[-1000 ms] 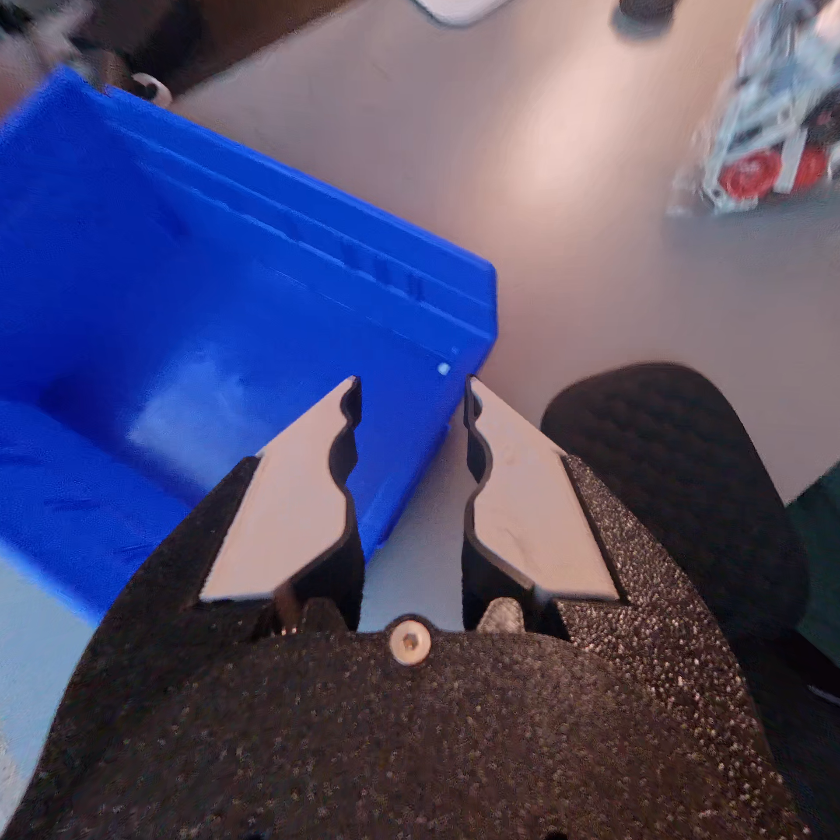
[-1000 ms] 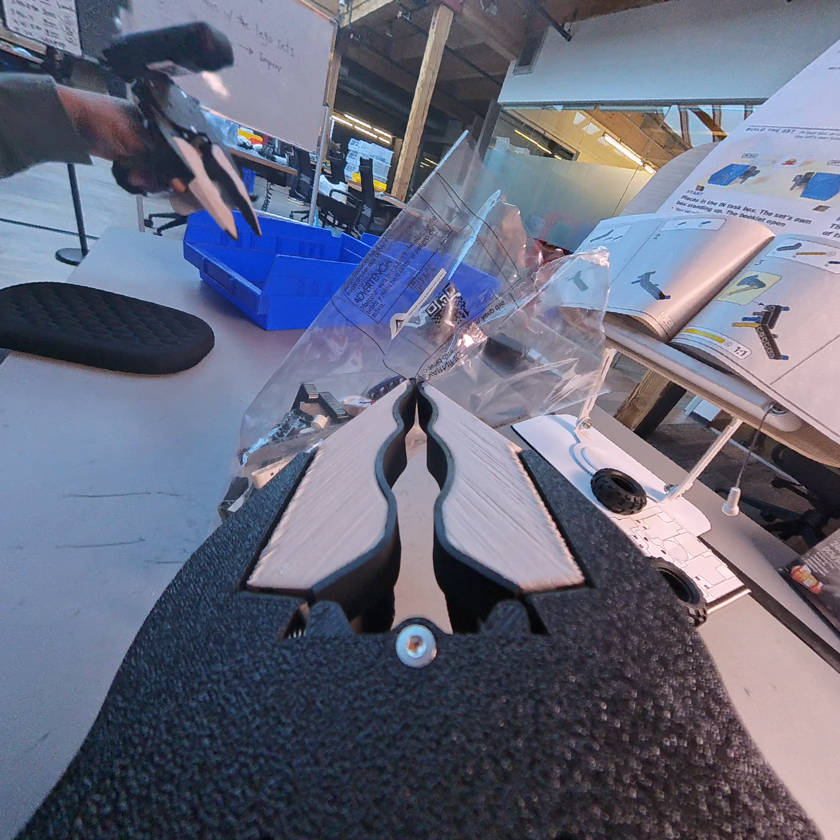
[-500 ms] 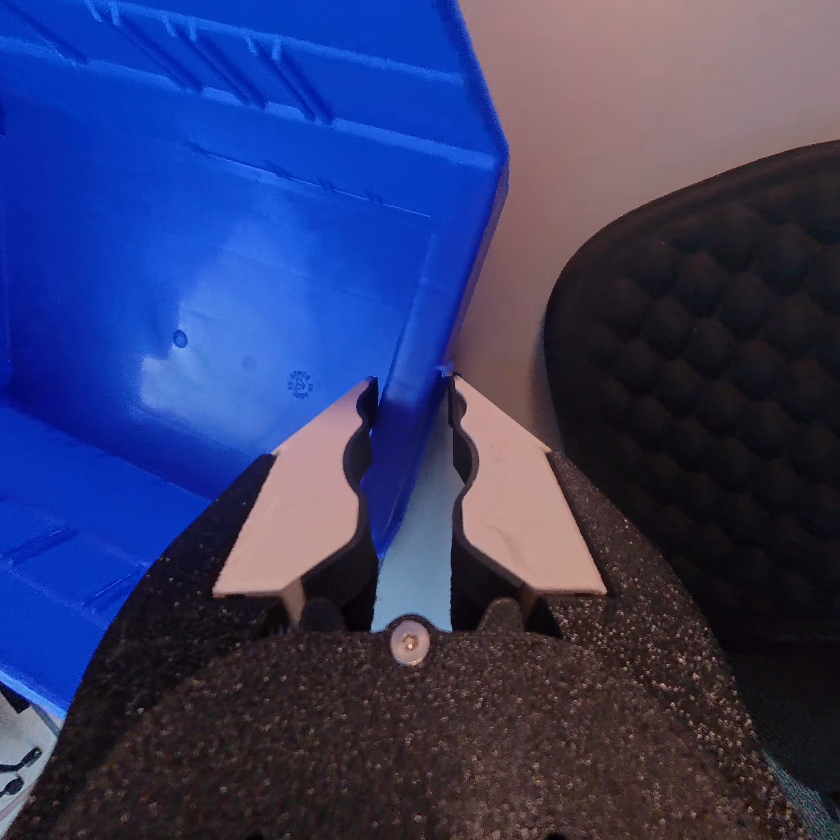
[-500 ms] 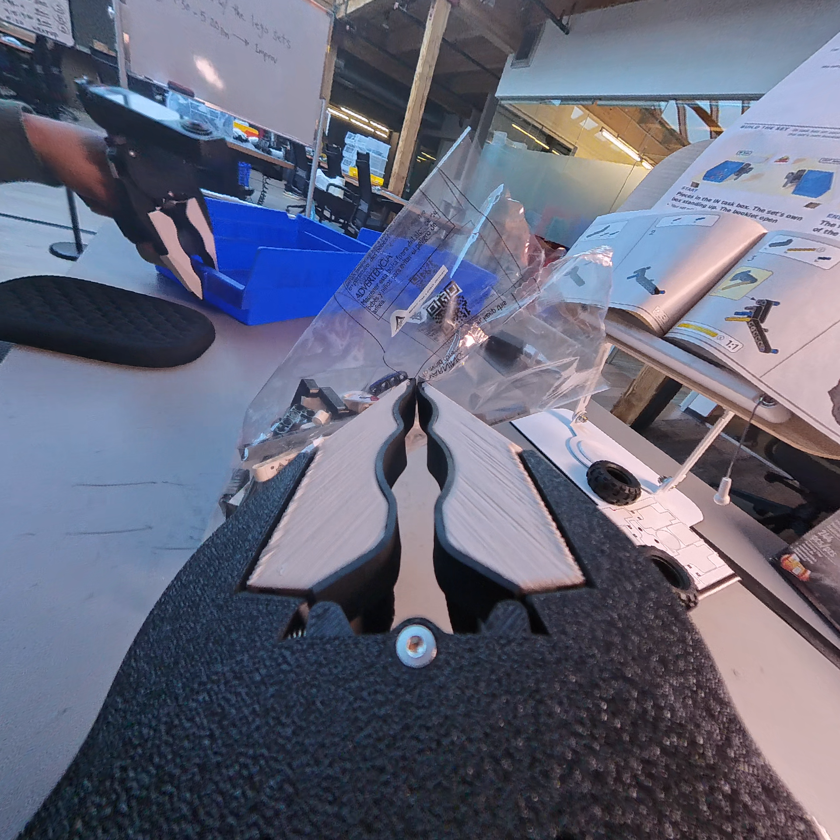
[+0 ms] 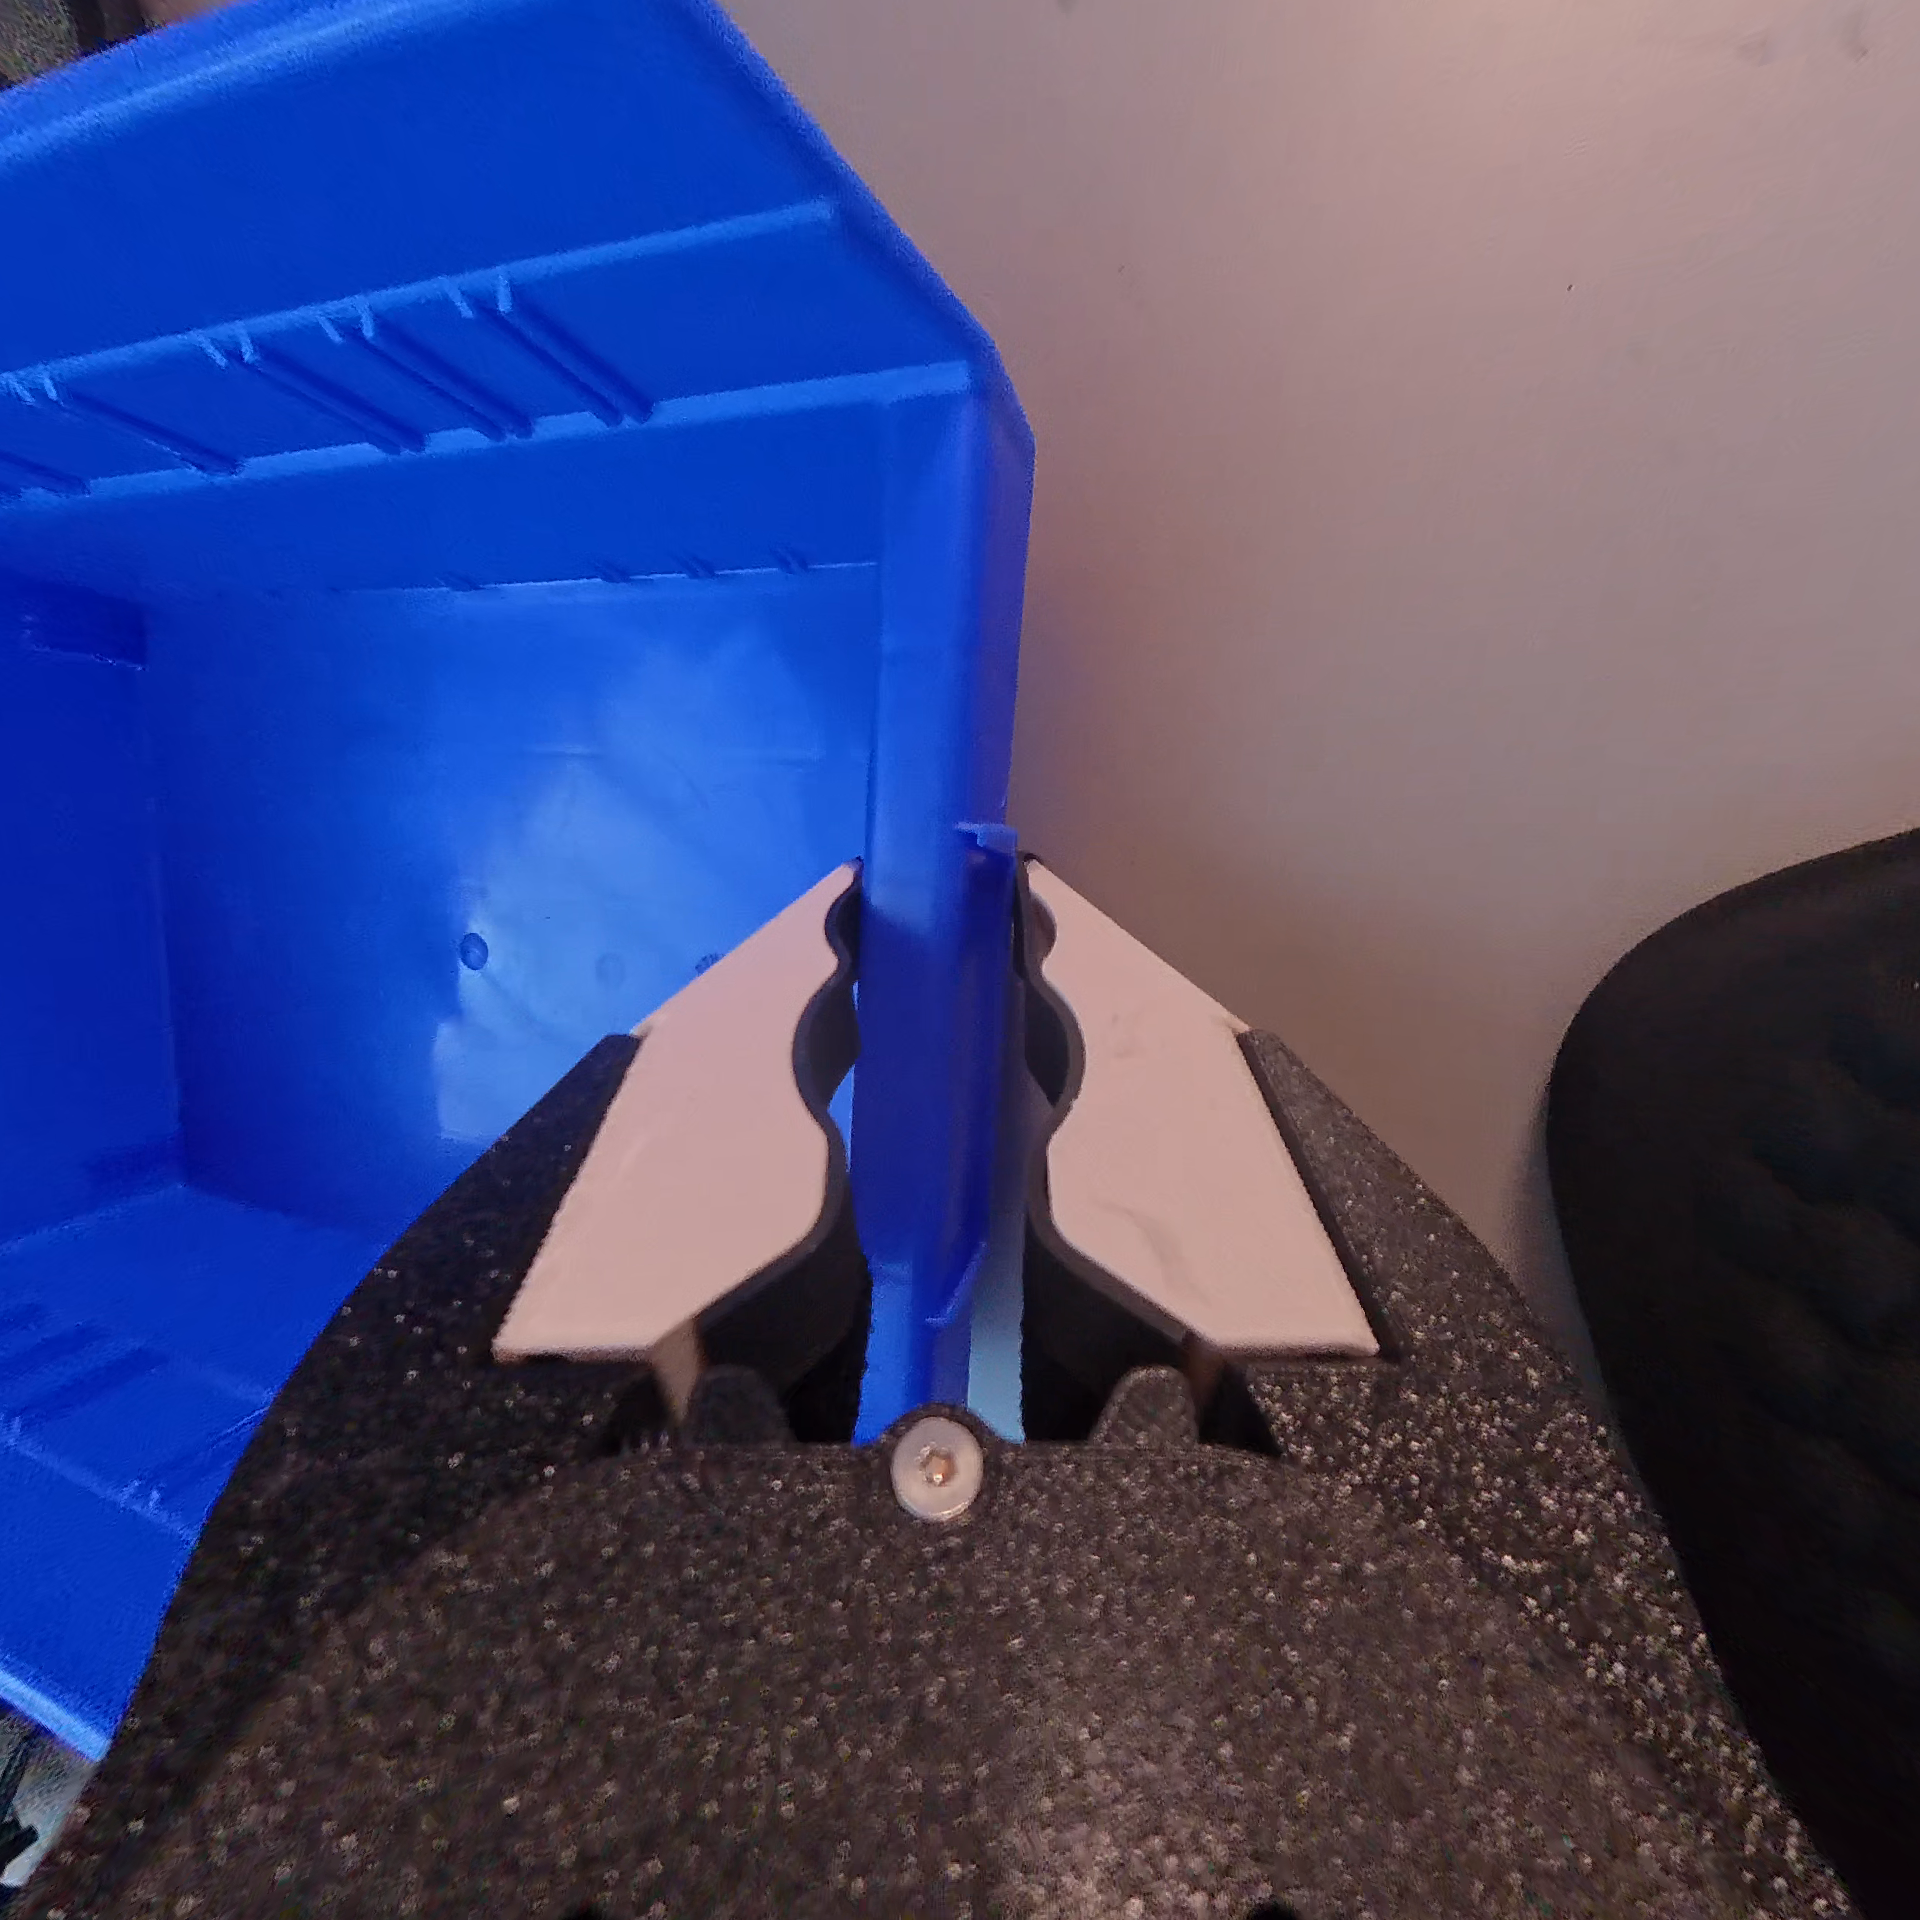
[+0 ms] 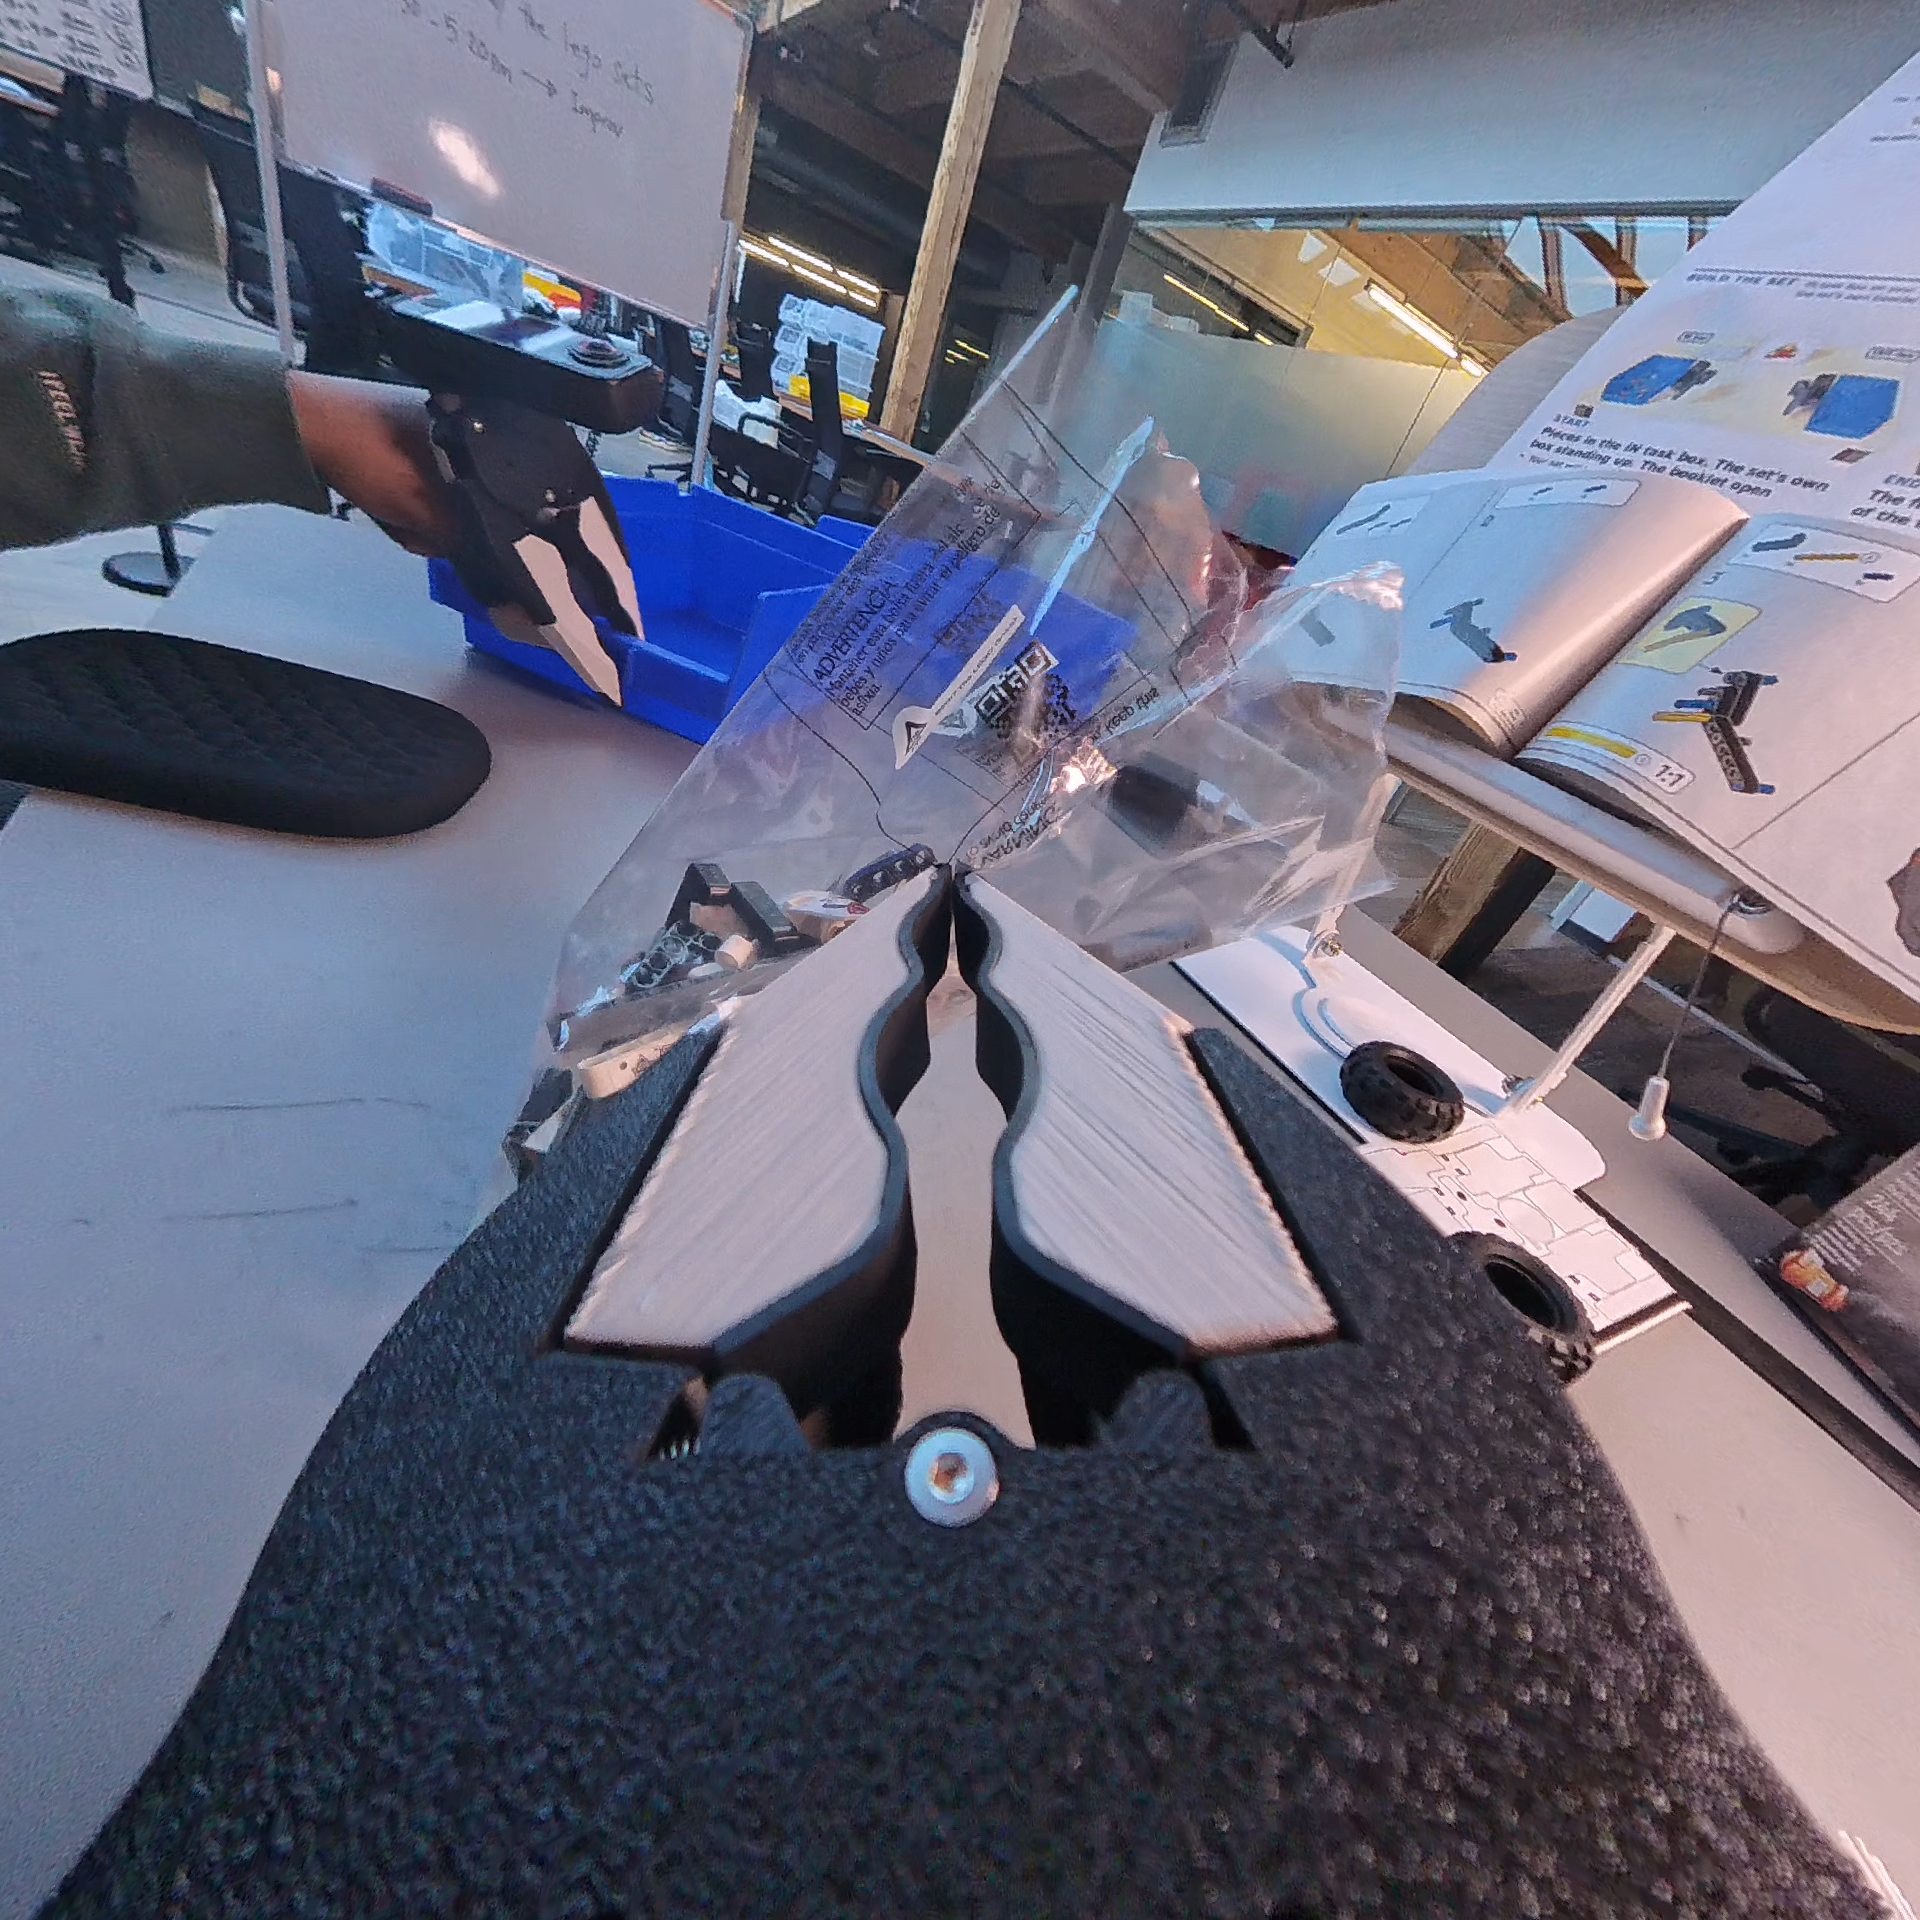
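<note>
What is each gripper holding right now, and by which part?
Left gripper: blue bin, fingers either side of its side wall. Right gripper: clear plastic bag, pinched at its lower edge.

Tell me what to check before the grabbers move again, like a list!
1. Left gripper straddles the blue bin side wall, one finger inside, one outside: ok.
2. Left jaws clamped tight on that wall: cannot tell.
3. Right gripper shut on the clear plastic bag: ok.
4. Small parts sit low in the bag, none seen spilling: ok.
5. Black pad lies apart from the bin: ok.
6. Loose black tyre stays on the white sheet, away from both grippers: ok.
</note>
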A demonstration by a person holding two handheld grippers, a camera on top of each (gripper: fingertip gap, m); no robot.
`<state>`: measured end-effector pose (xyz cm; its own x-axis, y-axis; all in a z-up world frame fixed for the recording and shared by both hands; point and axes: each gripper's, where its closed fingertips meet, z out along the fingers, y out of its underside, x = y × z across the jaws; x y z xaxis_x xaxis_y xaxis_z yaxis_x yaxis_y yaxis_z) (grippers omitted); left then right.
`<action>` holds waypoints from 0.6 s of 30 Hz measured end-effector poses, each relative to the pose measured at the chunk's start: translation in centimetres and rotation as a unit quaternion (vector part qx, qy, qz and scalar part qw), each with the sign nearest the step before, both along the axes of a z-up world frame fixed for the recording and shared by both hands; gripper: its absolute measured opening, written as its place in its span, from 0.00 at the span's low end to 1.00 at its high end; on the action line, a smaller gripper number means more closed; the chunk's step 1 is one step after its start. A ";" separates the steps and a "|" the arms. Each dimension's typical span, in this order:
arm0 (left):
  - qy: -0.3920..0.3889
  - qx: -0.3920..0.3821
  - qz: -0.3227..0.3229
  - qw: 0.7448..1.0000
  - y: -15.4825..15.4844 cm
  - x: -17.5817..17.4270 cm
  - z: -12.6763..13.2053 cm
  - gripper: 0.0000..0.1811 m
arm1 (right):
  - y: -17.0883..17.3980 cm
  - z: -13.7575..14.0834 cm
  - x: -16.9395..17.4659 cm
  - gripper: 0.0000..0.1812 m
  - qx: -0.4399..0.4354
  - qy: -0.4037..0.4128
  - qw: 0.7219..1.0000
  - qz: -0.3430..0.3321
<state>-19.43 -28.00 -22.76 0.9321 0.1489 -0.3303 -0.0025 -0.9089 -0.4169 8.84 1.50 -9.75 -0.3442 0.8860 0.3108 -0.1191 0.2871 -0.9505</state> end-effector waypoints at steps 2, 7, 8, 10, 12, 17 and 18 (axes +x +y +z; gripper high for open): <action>0.029 0.019 -0.007 0.999 0.6 -0.1 1.0 0.17 | 0.0 0.0 0.0 0.00 -0.005 -0.001 1.000 0.004; 0.043 0.253 -0.069 0.964 6.9 4.2 8.7 0.23 | -1.0 0.5 0.2 0.00 -0.021 0.007 0.999 0.036; 0.016 0.300 -0.096 0.949 8.7 6.1 9.9 0.25 | -1.3 0.8 0.2 0.00 -0.024 0.010 0.999 0.043; -0.056 0.358 -0.160 0.918 12.1 10.2 11.5 0.31 | -2.2 1.3 0.5 0.00 -0.022 0.017 0.998 0.064; -0.147 0.397 -0.225 0.877 15.3 14.2 12.4 0.37 | -3.3 1.8 0.9 0.00 -0.015 0.019 0.995 0.095; -0.387 0.398 -0.335 0.761 20.9 20.1 12.2 0.43 | -6.2 2.2 2.9 0.00 0.007 0.004 0.981 0.192; -0.436 0.390 -0.348 0.732 21.2 20.8 12.3 0.42 | -6.4 2.1 3.4 0.00 0.007 0.000 0.979 0.204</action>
<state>1.37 -6.76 -10.41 0.6772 -0.6368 0.3687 0.2248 -0.2981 -0.9277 12.20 -4.92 -7.64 -0.6684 0.6706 0.3218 -0.2259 0.2291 -0.9468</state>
